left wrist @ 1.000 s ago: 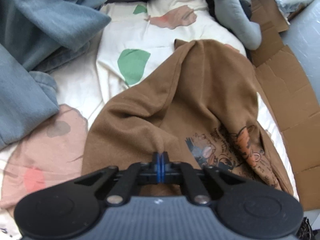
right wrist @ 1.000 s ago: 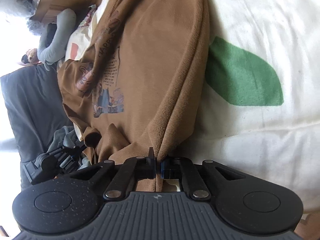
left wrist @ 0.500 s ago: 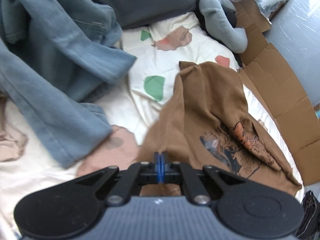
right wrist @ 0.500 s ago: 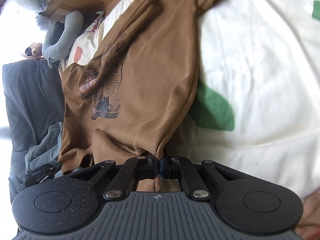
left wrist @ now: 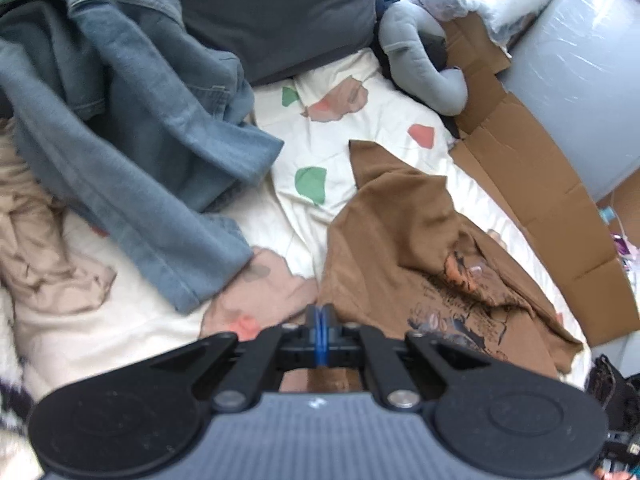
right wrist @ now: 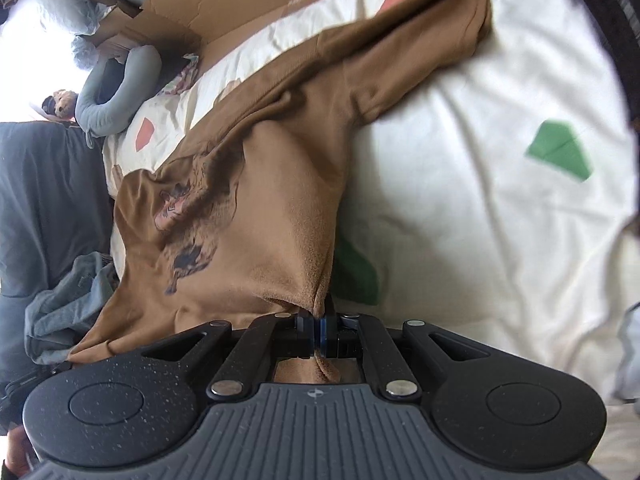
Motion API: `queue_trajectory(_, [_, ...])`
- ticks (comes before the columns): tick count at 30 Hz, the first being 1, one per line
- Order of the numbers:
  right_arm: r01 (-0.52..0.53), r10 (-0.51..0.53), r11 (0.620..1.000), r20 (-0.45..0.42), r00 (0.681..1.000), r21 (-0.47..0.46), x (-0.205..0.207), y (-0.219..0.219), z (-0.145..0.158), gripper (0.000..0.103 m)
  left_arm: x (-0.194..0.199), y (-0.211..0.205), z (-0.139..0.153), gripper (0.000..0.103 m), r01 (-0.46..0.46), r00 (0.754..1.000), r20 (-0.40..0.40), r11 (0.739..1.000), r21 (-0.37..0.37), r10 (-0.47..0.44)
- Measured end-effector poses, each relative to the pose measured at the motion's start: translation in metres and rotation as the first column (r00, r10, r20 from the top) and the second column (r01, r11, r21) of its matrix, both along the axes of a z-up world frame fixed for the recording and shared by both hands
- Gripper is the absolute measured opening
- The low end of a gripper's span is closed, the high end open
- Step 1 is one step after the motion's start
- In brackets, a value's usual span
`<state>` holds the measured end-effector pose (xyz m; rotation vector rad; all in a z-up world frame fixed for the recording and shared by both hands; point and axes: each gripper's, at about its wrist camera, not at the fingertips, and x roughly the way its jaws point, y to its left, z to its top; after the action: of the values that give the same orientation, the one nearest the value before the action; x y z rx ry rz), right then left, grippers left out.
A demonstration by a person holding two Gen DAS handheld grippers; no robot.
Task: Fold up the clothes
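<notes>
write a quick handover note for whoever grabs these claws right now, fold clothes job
Left claw: shut on the edge of the brown sweatshirt.
Right claw: shut on another bunched edge of the same sweatshirt.
Where things are: the sweatshirt is partly raised off the patterned bedsheet, print side up, rumpled, its far end trailing on the sheet. Blue jeans lie in a loose heap to the left in the left wrist view, unfolded.
Done: sweatshirt gripped at two points.
Left: probably spread it flat, fold it, then the jeans.
</notes>
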<state>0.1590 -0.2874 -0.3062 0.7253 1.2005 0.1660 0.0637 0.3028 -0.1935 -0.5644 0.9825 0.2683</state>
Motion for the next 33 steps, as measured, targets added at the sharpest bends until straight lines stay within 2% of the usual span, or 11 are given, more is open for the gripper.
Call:
queue_trajectory(10, [-0.033, 0.034, 0.995, 0.008, 0.999, -0.093, -0.035, -0.029, 0.049, 0.0, -0.062, -0.017, 0.007, 0.0, 0.005, 1.0, -0.03, 0.998, -0.068, -0.007])
queue_trajectory(18, [-0.027, 0.027, 0.993, -0.006, 1.0, -0.115, -0.065, -0.037, 0.059, 0.0, -0.105, -0.023, 0.012, 0.0, -0.006, 0.998, -0.056, 0.997, -0.077, 0.001])
queue_trajectory(22, [-0.021, 0.019, 0.993, -0.02, 1.0, -0.113, -0.081, -0.042, 0.059, 0.0, -0.122, -0.023, 0.007, 0.0, -0.028, 0.995, -0.095, 0.997, -0.078, 0.02])
queue_trajectory(26, [-0.006, 0.0, 0.99, -0.046, 0.999, -0.144, -0.094, -0.052, 0.062, 0.004, -0.13, -0.018, 0.003, 0.001, -0.061, 0.983, -0.177, 0.995, -0.083, 0.046])
queue_trajectory(27, [-0.004, -0.003, 0.988, -0.045, 0.999, -0.156, -0.097, -0.054, 0.064, 0.004, -0.131, -0.016, 0.005, 0.002, -0.061, 0.982, -0.182, 0.995, -0.081, 0.046])
queue_trajectory(29, [0.001, -0.009, 0.983, -0.041, 0.999, -0.181, -0.103, -0.06, 0.069, 0.005, -0.131, -0.013, 0.012, 0.015, -0.053, 0.983, -0.181, 0.996, -0.064, 0.041])
queue_trajectory(30, [0.003, -0.01, 0.981, -0.034, 0.999, -0.194, -0.104, -0.062, 0.072, 0.006, -0.13, -0.012, 0.016, 0.017, -0.047, 0.984, -0.177, 0.997, -0.057, 0.036])
queue_trajectory(33, [0.005, -0.007, 0.974, -0.008, 1.0, -0.225, -0.105, -0.068, 0.08, 0.023, -0.124, -0.008, 0.028, 0.028, -0.036, 0.989, -0.144, 0.998, -0.049, 0.028])
